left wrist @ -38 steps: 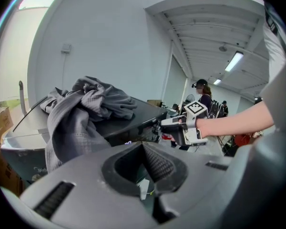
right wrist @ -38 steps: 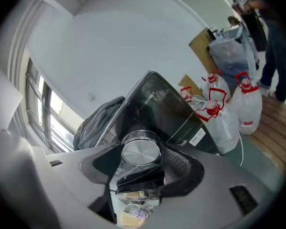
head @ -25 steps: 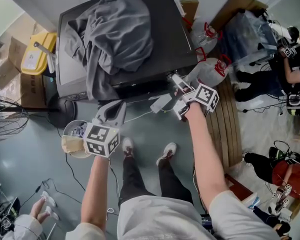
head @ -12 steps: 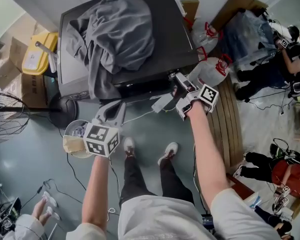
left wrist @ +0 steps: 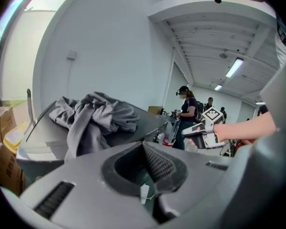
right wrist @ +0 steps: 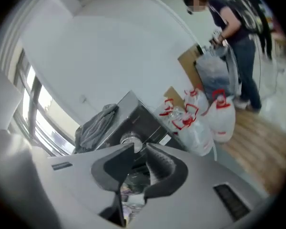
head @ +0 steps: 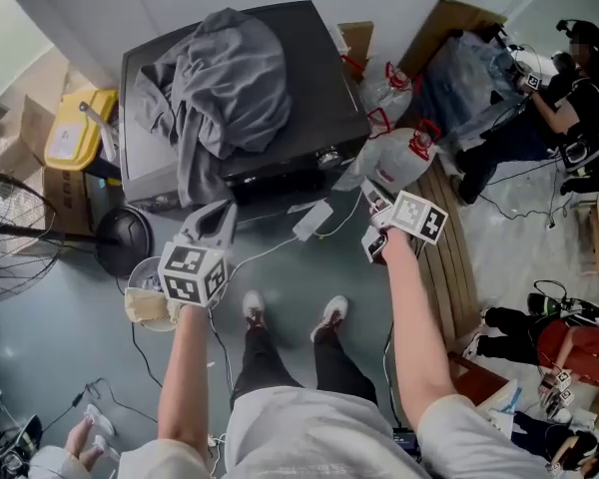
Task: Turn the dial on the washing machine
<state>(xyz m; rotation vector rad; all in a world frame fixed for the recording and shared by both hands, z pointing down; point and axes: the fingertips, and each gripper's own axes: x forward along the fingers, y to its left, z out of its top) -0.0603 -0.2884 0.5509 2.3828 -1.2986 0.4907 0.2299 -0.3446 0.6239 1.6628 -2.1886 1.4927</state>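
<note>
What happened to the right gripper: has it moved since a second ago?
Yes. The right gripper has drawn back from the washing machine's dial, toward the person; its jaws are closing on nothing.

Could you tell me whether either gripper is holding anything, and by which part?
Nothing is held: the right gripper's jaws are closing on air, short of the dial, and the left gripper is empty.
</note>
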